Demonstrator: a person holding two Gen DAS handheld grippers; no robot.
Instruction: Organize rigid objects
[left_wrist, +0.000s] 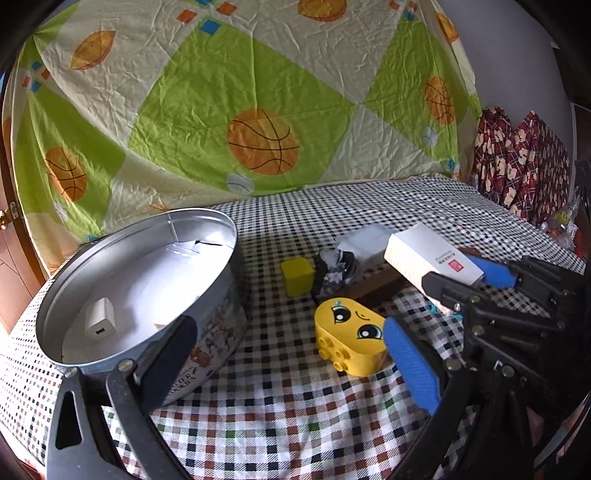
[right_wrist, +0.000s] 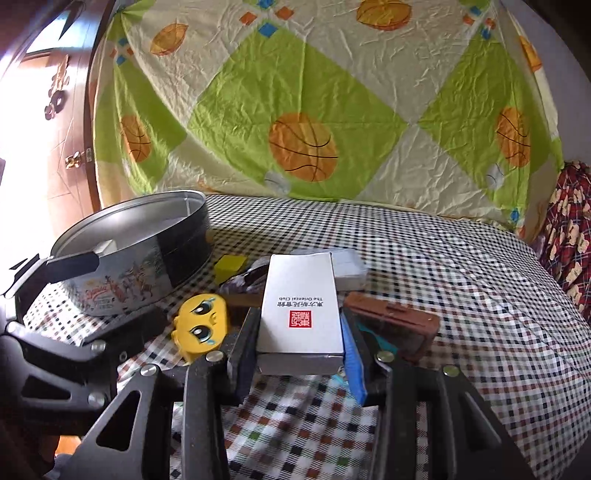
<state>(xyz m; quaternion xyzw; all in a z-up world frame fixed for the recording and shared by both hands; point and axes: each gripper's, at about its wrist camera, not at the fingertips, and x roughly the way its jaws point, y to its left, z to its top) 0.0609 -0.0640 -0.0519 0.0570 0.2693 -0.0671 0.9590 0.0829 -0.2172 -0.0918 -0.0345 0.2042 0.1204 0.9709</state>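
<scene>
Right gripper (right_wrist: 301, 354) clamped on one white rectangular cardboard box (right_wrist: 303, 314), frame centre; left gripper (left_wrist: 288, 354) apart, empty; one round metal tin (left_wrist: 147, 288) at left.

Daylight fills both views, bright and even. In the right wrist view the far left edge is blown out to white beside the wooden door (right_wrist: 55, 122). The round tin (left_wrist: 110, 254) shows pale glare on its inner floor. Soft shadows lie under the objects on the checked cloth (left_wrist: 295, 406). Fisheye distortion bends the edges, with dark corners. The near gripper parts look slightly soft.
</scene>
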